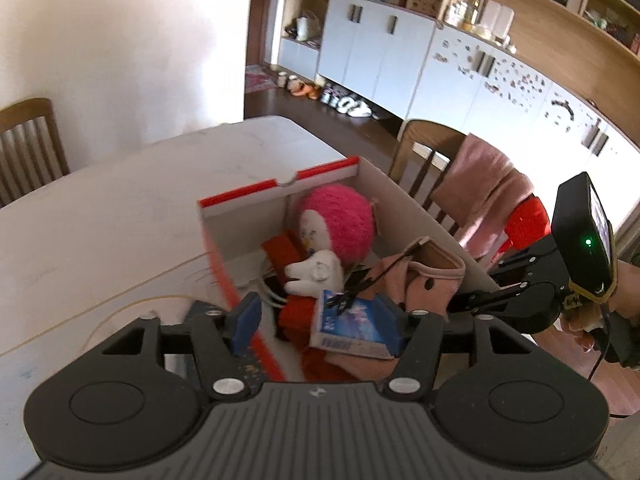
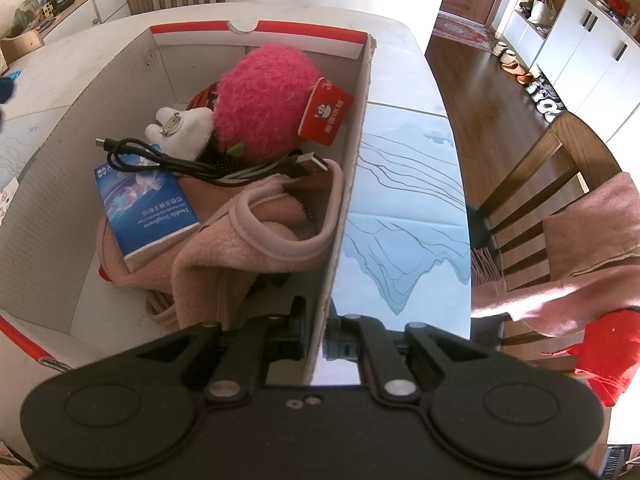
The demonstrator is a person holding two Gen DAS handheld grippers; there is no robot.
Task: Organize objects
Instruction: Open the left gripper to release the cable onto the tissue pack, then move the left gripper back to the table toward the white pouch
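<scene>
A red-and-white cardboard box (image 1: 276, 186) (image 2: 256, 30) stands on the white table. It holds a pink plush toy (image 1: 340, 220) (image 2: 260, 100), a small white plush (image 1: 316, 276) (image 2: 182, 128), a blue tissue pack (image 1: 356, 326) (image 2: 146, 204), a black USB cable (image 2: 208, 164) and a pink fleece garment (image 1: 424, 280) (image 2: 256, 244). My left gripper (image 1: 320, 324) is open, its fingers astride the box's left wall. My right gripper (image 2: 316, 340) is shut on the box's right wall (image 2: 344, 208); it also shows in the left wrist view (image 1: 480, 300).
The white table (image 1: 120, 220) has a blue line drawing on its top (image 2: 408, 200). Wooden chairs stand at the right, one draped with a pink scarf (image 1: 480, 184) (image 2: 592, 248), and one at the far left (image 1: 28, 144). White cabinets (image 1: 380, 48) line the far wall.
</scene>
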